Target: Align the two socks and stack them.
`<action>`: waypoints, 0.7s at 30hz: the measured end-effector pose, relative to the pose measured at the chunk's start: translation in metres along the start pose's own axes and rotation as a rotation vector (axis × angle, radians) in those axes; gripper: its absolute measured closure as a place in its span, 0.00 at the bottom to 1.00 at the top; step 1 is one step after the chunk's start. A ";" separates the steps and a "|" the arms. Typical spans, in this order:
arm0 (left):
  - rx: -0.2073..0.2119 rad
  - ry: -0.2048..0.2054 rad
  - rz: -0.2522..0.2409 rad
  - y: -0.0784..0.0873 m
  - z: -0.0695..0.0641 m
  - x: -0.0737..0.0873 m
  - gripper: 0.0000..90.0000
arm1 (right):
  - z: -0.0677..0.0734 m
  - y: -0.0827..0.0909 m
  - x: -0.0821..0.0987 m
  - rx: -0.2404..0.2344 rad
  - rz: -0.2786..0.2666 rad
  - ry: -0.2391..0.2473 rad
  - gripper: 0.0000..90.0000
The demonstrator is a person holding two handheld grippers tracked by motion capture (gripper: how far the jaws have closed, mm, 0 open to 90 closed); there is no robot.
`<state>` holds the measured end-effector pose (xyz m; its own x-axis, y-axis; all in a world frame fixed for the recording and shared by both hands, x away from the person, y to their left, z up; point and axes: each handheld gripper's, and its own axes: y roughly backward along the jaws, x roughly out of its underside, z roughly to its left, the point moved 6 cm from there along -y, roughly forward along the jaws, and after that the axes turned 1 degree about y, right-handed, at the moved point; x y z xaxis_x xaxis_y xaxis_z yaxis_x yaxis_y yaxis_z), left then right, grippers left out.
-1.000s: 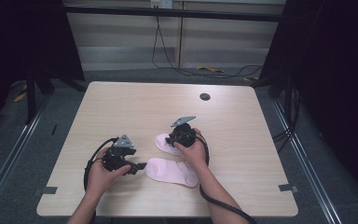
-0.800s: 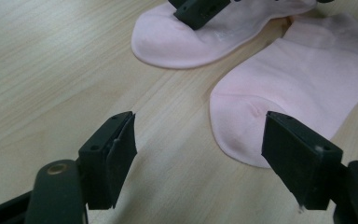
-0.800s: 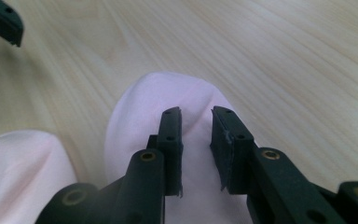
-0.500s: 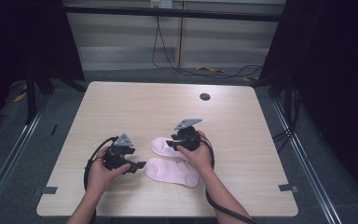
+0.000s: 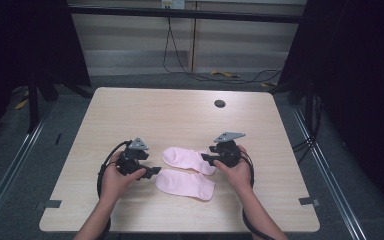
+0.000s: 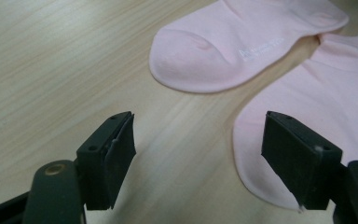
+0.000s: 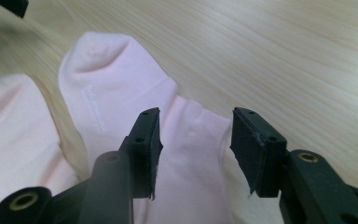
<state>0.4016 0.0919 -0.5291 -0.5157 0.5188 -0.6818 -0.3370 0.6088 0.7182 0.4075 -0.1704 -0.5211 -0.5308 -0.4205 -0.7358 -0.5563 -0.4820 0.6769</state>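
Observation:
Two pale pink socks lie side by side on the wooden table [image 5: 130,115]. The far sock [image 5: 186,159] [image 6: 242,42] [image 7: 116,93] lies just behind the near sock [image 5: 185,184] [image 6: 307,107] [image 7: 9,140]. My left gripper [image 5: 155,171] [image 6: 198,158] stands open at the near sock's left end, its right jaw over the sock's toe edge. My right gripper [image 5: 205,159] [image 7: 196,149] is open above the far sock's right end. Its jaws have just been opening; the fabric lies under the gap and the pads do not press on it.
A dark round hole [image 5: 219,103] sits near the table's far edge. Grey tape marks [image 5: 308,201] stick to the front corners. Black frame posts and floor cables surround the table.
The right gripper has slid to the right along the far sock and its jaws have spread. More of that sock now shows. The left gripper has stayed put.

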 end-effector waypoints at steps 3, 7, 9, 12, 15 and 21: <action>-0.001 0.007 0.003 -0.003 0.003 -0.002 0.28 | -0.002 0.002 0.003 0.016 0.008 0.009 0.57; -0.004 0.034 0.005 -0.008 0.012 -0.006 0.27 | -0.007 0.008 0.010 0.033 0.013 0.010 0.57; -0.002 0.041 -0.001 -0.009 0.013 -0.006 0.27 | -0.008 0.009 0.011 0.032 0.011 0.003 0.57; -0.010 0.047 -0.004 -0.010 0.017 -0.009 0.27 | -0.011 0.013 0.016 0.037 0.004 -0.008 0.57; -0.017 0.034 -0.004 -0.014 0.018 -0.014 0.27 | -0.012 0.014 0.022 0.045 0.017 -0.017 0.56; -0.022 0.013 -0.006 -0.019 0.017 -0.020 0.26 | -0.015 0.016 0.026 0.048 0.012 -0.022 0.55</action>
<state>0.4317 0.0807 -0.5317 -0.5236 0.5071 -0.6846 -0.3573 0.5988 0.7168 0.3941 -0.2005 -0.5292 -0.5513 -0.4091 -0.7271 -0.5797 -0.4390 0.6865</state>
